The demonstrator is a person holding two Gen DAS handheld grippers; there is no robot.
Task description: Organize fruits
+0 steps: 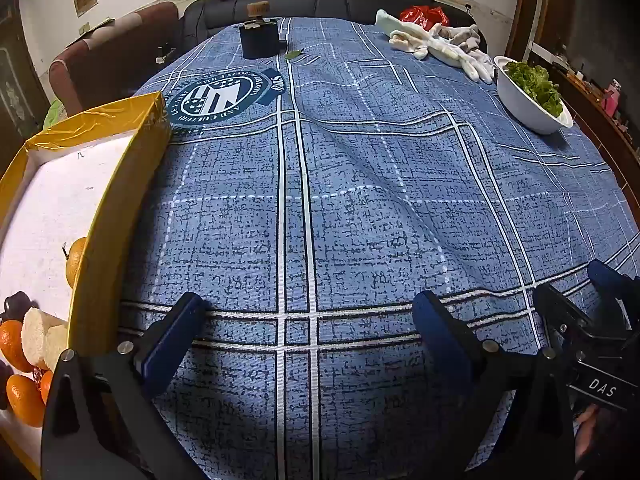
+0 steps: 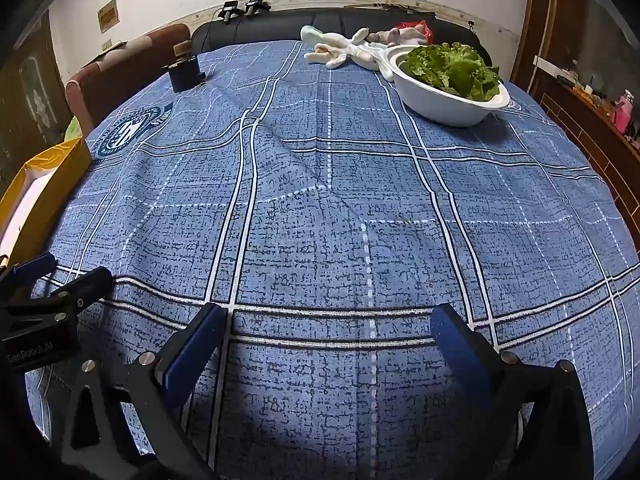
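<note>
Left gripper (image 1: 310,312) and right gripper (image 2: 326,320) both wide open, empty, above bench (image 2: 340,208). Yellow box (image 1: 116,200) holds oranges (image 1: 24,398); white bowl (image 2: 440,104) holds lettuce (image 2: 452,66).

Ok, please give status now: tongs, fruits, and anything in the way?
Left tongs open, empty. Right tongs open, empty. Fruits in yellow box, untouched. Blue cloth ahead bare.

Blue plaid tablecloth (image 2: 320,208), yellow box (image 1: 120,200), lettuce bowl (image 2: 444,104), gloves (image 1: 440,46)

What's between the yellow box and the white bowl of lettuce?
Only bare blue plaid tablecloth between yellow cardboard box and white bowl of lettuce, in the right wrist view.
</note>
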